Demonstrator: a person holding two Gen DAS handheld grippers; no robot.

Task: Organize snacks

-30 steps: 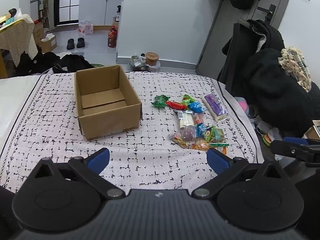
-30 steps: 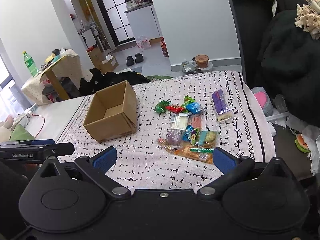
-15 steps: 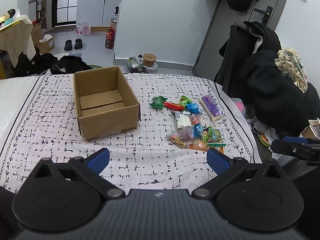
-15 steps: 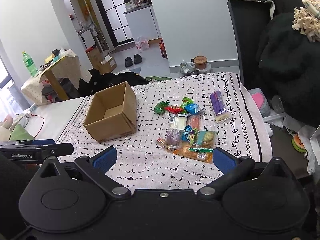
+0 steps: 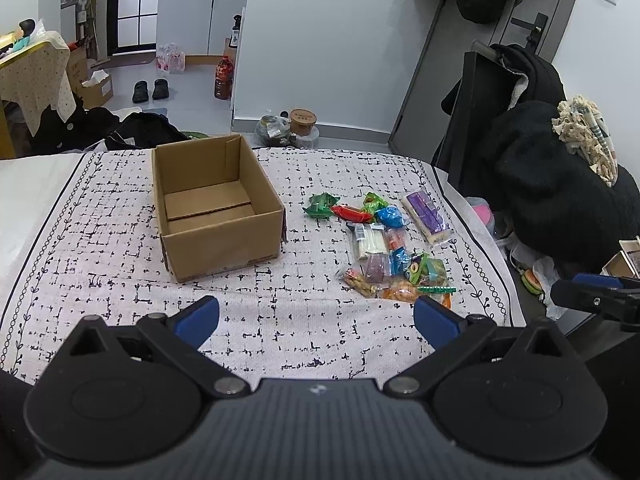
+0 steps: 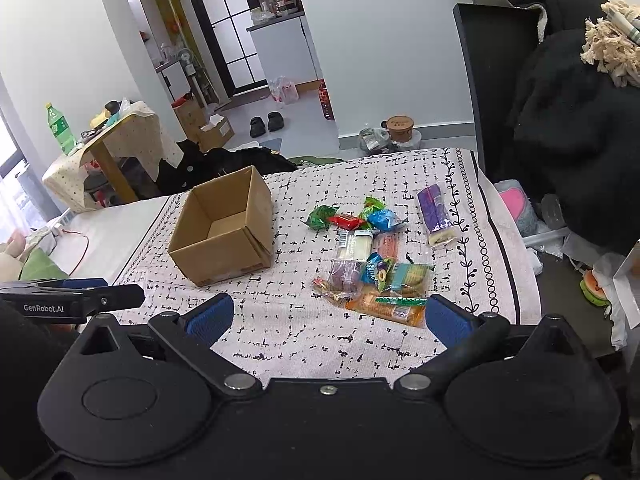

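An empty open cardboard box point(image 5: 218, 210) point(image 6: 224, 228) stands on the patterned tablecloth point(image 5: 100, 264). To its right lies a loose pile of wrapped snacks point(image 5: 384, 248) point(image 6: 372, 260), with a purple packet point(image 5: 426, 216) point(image 6: 436, 216) at its far right and an orange packet point(image 6: 388, 308) nearest me. My left gripper point(image 5: 316, 318) hovers open above the near table edge, nothing between its blue pads. My right gripper point(image 6: 328, 316) is open too, just short of the orange packet.
A black chair piled with dark coats point(image 5: 540, 160) stands right of the table. Beyond the far edge are a tub and bags on the floor point(image 5: 296, 128), shoes point(image 5: 150, 90) and a side table with a green bottle point(image 6: 60, 128).
Both grippers have risen and drawn back slightly, so the box and snacks sit a little lower in view. Nothing on the table has moved.
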